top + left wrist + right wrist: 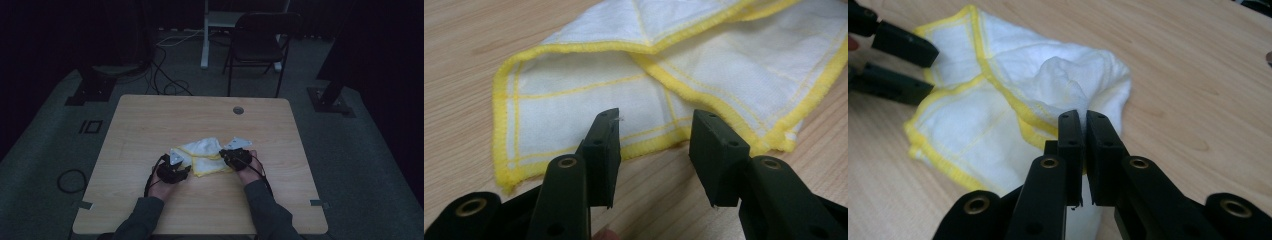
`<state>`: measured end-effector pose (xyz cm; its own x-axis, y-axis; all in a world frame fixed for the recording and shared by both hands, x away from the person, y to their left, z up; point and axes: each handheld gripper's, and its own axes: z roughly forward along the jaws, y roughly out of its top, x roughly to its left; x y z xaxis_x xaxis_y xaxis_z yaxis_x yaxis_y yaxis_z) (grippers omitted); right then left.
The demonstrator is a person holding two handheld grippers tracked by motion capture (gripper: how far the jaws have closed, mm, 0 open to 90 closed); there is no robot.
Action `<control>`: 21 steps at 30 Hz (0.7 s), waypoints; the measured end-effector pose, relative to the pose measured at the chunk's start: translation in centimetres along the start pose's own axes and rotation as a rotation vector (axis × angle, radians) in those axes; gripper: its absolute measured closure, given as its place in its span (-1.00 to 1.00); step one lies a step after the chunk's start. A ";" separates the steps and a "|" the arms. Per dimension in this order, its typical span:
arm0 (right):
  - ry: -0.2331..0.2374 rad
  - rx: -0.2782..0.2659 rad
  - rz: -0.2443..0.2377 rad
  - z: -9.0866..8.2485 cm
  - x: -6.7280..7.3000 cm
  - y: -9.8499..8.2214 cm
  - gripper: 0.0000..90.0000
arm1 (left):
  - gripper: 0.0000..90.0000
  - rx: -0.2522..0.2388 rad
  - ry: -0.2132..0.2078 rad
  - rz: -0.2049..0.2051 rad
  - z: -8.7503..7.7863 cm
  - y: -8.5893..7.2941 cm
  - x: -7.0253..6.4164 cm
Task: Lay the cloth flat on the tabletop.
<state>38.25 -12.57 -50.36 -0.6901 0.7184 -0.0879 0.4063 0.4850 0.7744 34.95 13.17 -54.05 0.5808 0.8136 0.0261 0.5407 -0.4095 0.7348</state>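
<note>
My right tongs (1083,122) sit nearest the lens, their two black jaws clenched almost together on a pinch of the white woven cloth with its yellow stitched hem (1013,100). The fabric rises in a small peak just beyond the tips, which I read as the pull of that pinch, though the exact spot where the pads bite is hidden behind the jaws themselves. I hold it there so that this side of the cloth is anchored and can be lifted or drawn over.

My left tongs (654,135) are released: the jaws stand apart with bare light wooden table (469,35) and the near hem of the cloth (589,90) showing between them, the pads touching nothing. They hover just short of that yellow edge, aimed at it, because a second hold on the opposite side would let me handle the cloth evenly rather than drag it one-handed.

From above, the cloth (205,155) lies rumpled and partly doubled between the two tools, the left tongs (181,165) at its left border and the right tongs (231,155) at its right one. It rests on the table (150,120) close to my side, well within reach of both hands.
</note>
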 end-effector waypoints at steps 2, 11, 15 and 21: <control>-0.007 -0.004 0.000 0.1 -0.2 0.3 0.92 | 0.25 0.000 -0.010 0.004 -0.1 0.1 -0.1; -0.044 -0.013 0.028 1.0 -1.8 2.0 0.92 | 0.25 0.004 -0.037 0.018 0.1 0.1 -0.8; -0.049 -0.006 0.046 1.6 -2.6 2.5 0.92 | 0.24 -0.007 -0.063 0.028 0.0 0.2 -1.2; -0.074 0.082 0.091 3.1 -3.8 2.7 0.62 | 0.24 0.002 -0.070 0.043 0.1 0.2 -1.5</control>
<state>43.78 -12.46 -49.87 -0.6031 0.7948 -0.0677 0.5152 0.4529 0.7276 34.22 11.86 -54.00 0.6447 0.7644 0.0104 0.5154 -0.4447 0.7325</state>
